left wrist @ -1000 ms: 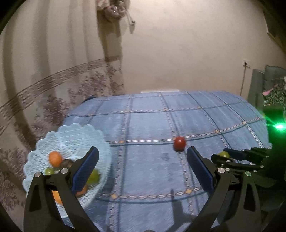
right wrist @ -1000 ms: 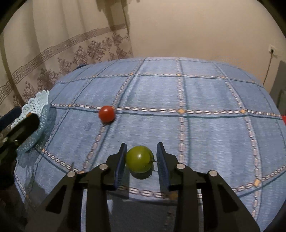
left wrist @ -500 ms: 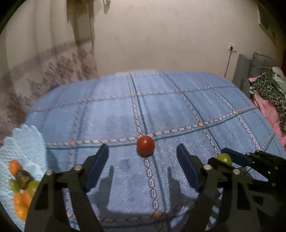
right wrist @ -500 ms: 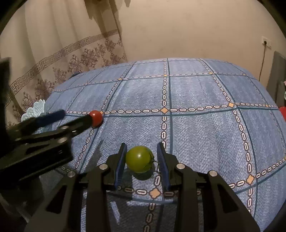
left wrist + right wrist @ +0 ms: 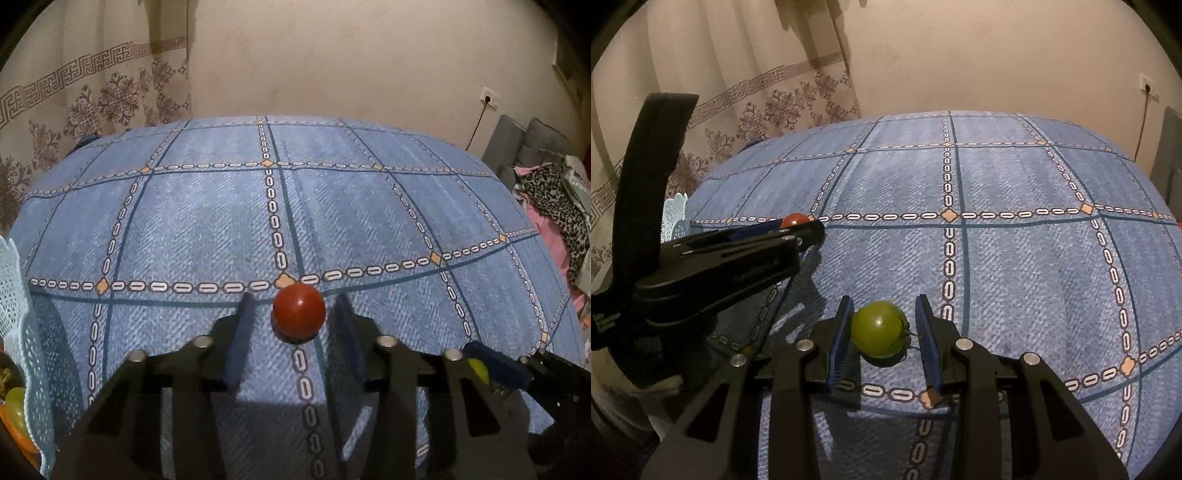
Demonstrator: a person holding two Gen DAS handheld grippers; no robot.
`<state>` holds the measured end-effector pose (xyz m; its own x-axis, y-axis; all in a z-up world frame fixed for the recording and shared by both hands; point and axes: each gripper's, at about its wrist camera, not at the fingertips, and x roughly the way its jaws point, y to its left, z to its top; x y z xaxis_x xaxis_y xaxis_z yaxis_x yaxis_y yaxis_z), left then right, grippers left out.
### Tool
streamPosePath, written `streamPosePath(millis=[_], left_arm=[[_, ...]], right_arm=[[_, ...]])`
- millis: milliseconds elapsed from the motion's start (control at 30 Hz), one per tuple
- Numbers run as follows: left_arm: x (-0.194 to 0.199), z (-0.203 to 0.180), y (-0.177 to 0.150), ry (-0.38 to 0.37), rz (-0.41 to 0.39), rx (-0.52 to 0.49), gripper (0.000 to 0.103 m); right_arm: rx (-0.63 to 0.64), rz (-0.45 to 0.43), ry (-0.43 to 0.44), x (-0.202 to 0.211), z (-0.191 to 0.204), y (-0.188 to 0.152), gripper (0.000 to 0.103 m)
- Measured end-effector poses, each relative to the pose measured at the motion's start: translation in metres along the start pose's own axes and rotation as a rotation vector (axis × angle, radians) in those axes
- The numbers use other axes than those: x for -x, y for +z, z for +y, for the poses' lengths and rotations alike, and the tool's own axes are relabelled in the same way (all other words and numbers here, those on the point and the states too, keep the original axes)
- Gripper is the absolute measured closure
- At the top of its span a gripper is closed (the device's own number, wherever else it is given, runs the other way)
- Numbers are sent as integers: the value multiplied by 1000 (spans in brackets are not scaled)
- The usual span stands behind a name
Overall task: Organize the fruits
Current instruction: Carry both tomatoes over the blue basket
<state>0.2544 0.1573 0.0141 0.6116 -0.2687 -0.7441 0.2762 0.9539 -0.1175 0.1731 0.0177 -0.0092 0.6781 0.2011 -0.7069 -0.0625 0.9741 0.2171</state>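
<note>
Basket (image 5: 14, 314) at table (image 5: 221, 221) left edge. Left gripper (image 5: 293, 314) open around round red fruit (image 5: 299, 311); right gripper (image 5: 884, 328) open around glossy green fruit (image 5: 879, 328).

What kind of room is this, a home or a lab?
Most likely a home living room: a table under a blue checked tablecloth, a patterned curtain along the wall, and a sofa piled with clothes at the right.

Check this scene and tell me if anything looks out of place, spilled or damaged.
Nothing looks spilled or damaged. Two fruits lie loose on the blue tablecloth outside the lace basket: a red fruit between the left hand-held gripper fingers, and a green fruit between the right hand-held gripper fingers.
</note>
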Motion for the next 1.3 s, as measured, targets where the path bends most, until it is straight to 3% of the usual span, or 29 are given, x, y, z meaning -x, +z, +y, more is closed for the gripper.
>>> streamPosePath(millis=[100, 367, 933, 1300], left_arm=[[4, 1, 0, -19, -3, 4, 75], [19, -6, -7, -7, -21, -4, 76], [95, -3, -30, 19, -128, 25, 76], [153, 35, -42, 83, -219, 92, 76]], right_arm=[[-3, 1, 1, -1, 1, 0, 68], [-14, -5, 1, -1, -3, -1, 68], [8, -45, 31, 20, 6, -4, 68], [53, -87, 60, 39, 40, 4, 68]])
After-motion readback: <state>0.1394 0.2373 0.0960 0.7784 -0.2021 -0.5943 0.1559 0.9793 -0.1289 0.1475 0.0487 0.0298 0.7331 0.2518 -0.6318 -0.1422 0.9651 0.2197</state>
